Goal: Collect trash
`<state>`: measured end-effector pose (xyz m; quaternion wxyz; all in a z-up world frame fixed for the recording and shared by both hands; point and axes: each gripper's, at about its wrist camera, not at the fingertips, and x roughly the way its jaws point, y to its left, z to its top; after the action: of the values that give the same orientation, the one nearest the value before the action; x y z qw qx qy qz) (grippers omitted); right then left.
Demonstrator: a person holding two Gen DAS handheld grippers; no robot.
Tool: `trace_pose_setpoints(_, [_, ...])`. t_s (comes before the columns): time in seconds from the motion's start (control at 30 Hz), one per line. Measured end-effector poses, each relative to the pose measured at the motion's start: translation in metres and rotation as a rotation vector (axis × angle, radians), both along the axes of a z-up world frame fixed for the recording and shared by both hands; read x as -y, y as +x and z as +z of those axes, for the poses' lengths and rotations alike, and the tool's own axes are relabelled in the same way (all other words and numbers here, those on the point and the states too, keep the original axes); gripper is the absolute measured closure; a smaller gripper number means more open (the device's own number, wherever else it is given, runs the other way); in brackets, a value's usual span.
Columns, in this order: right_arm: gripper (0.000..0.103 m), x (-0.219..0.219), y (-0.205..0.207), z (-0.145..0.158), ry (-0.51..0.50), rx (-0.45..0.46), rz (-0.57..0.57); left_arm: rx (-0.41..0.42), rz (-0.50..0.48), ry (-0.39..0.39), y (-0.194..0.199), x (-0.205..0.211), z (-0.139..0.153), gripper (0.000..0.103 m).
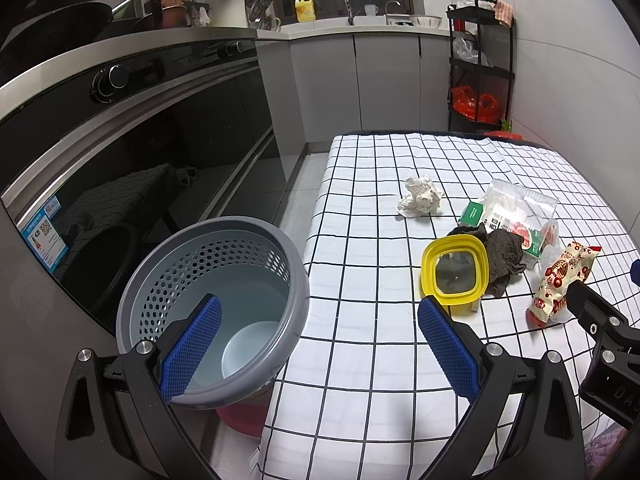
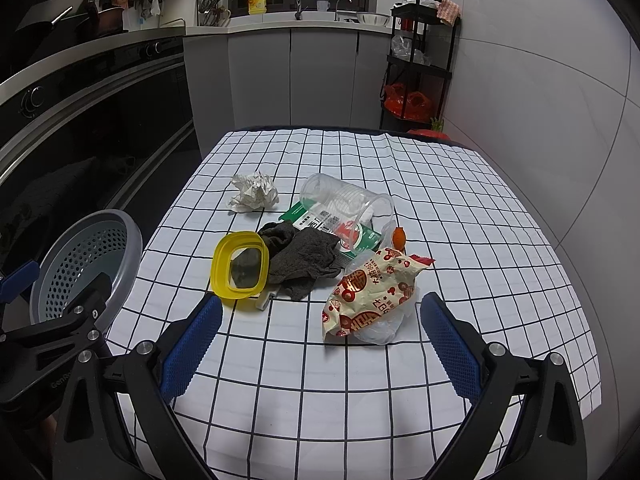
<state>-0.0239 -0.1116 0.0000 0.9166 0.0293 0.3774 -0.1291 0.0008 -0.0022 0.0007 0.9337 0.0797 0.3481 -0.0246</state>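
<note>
Your desk (image 2: pixel 460 216), covered in a white cloth with a dark grid, filled most of both views. Beside its left edge stood the grey perforated bin (image 1: pixel 224 240), lower than the desktop, with a pale round shape at the bottom and nothing else visible inside.

You held the left claw (image 1: pixel 318 344) released, its blue pads wide apart and empty, one pad over the bin's mouth and the other over the desk's left edge. You held the right claw (image 2: pixel 320 340) released and empty too, low above the near part of the desk, with the snack wrapper (image 2: pixel 372 292) lying just ahead between its pads.

The trash sat in a loose cluster near the middle of the desk. A clear plastic cup (image 2: pixel 348 208) lay on its side across a green and white carton (image 2: pixel 360 240). A dark grey rag (image 2: pixel 304 256) was bunched against the carton, and a yellow-rimmed lid (image 2: pixel 218 268) was touching the rag's left side. The red and cream wrapper lay on a thin clear bag at the right of the rag. A crumpled ball of white paper (image 2: pixel 254 192) lay apart, farther back on the left.
</note>
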Motion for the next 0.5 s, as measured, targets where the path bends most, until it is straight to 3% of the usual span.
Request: trace_pose_setpoints(0.5, [0.008,0.0011,0.0003,-0.0006,0.008,0.0,0.001,0.0,0.0,0.001,-0.0006,0.0006,-0.0007,0.006])
